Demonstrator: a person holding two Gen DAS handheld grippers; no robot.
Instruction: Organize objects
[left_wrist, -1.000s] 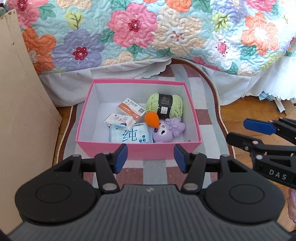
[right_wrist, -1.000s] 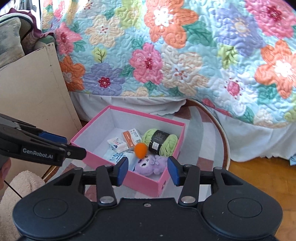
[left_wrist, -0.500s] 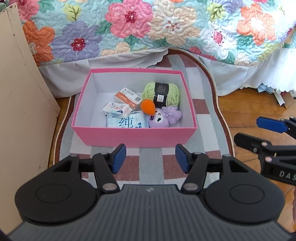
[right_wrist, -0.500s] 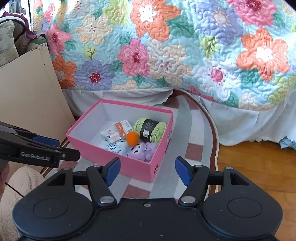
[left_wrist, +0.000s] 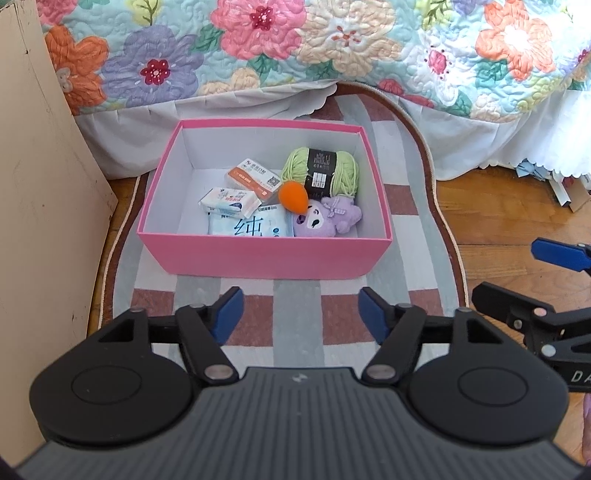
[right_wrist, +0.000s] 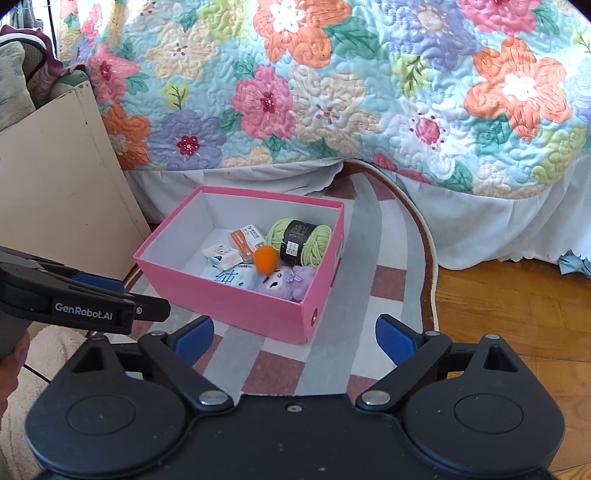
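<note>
A pink box (left_wrist: 258, 258) (right_wrist: 236, 299) sits on a striped rug. Inside lie a green yarn skein (left_wrist: 321, 173) (right_wrist: 299, 240), an orange ball (left_wrist: 293, 197) (right_wrist: 265, 259), a purple plush toy (left_wrist: 325, 219) (right_wrist: 286, 282), a blue-and-white tissue pack (left_wrist: 251, 227), a small white pack (left_wrist: 229, 201) and an orange-and-white packet (left_wrist: 251, 177). My left gripper (left_wrist: 301, 314) hovers in front of the box, jaws opening, nothing between them. My right gripper (right_wrist: 295, 338) hangs near the box's right corner, jaws opening wide and empty.
A striped rug (left_wrist: 295, 295) lies on a wooden floor (left_wrist: 498, 221). A bed with a floral quilt (left_wrist: 295, 48) stands behind the box. A beige cabinet side (left_wrist: 37, 184) rises at the left. Paper scraps (left_wrist: 554, 181) lie by the bed skirt.
Both grippers pulled back from the box, so it sits farther off. Both pairs of jaws have spread wider, the right one most. The box contents stayed put.
</note>
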